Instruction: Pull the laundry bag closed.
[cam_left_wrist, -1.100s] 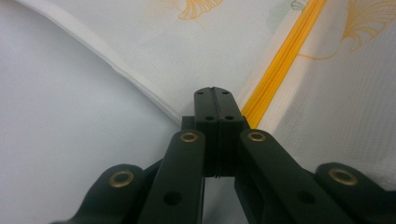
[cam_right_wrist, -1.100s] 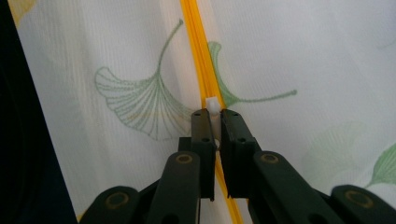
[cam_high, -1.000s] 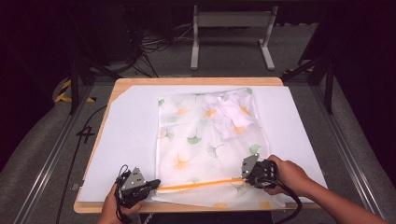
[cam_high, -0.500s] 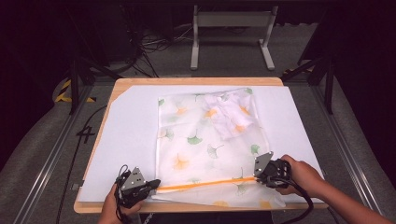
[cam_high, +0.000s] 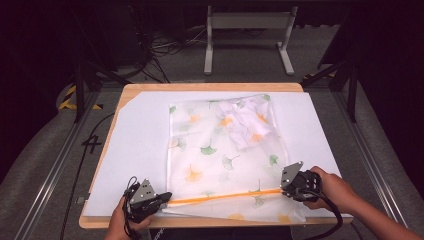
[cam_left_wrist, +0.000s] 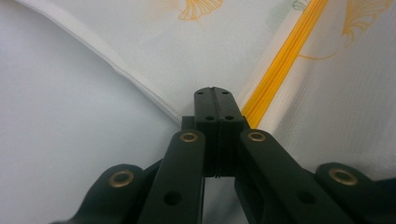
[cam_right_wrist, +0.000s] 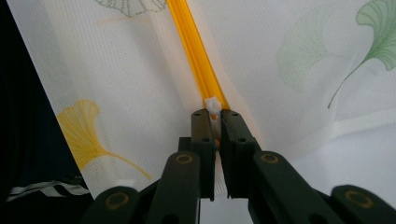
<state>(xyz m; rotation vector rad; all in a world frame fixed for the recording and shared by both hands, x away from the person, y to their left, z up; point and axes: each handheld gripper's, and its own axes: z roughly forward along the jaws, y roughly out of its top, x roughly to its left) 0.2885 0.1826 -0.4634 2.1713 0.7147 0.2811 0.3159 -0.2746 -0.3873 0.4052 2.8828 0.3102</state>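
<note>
White mesh laundry bag printed with ginkgo leaves (cam_high: 225, 155): light, limp, sure to sag and wrinkle, best taken at the stiffer orange zipper (cam_high: 225, 196). Lies flat on white sheet (cam_high: 140, 145) over wooden table (cam_high: 210, 86), long axis 6 to 12 o'clock, zipper crossing near 6. Left gripper (cam_high: 165, 197) pinched shut on the zipper's end; right gripper (cam_high: 283, 189) clamped on white zipper pull (cam_right_wrist: 212, 106).

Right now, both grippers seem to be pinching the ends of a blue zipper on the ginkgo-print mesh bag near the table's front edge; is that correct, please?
Not quite: the zipper is orange, not blue, as the high view shows. Otherwise yes: the left gripper and right gripper pinch its ends on the ginkgo-print mesh bag.
</note>
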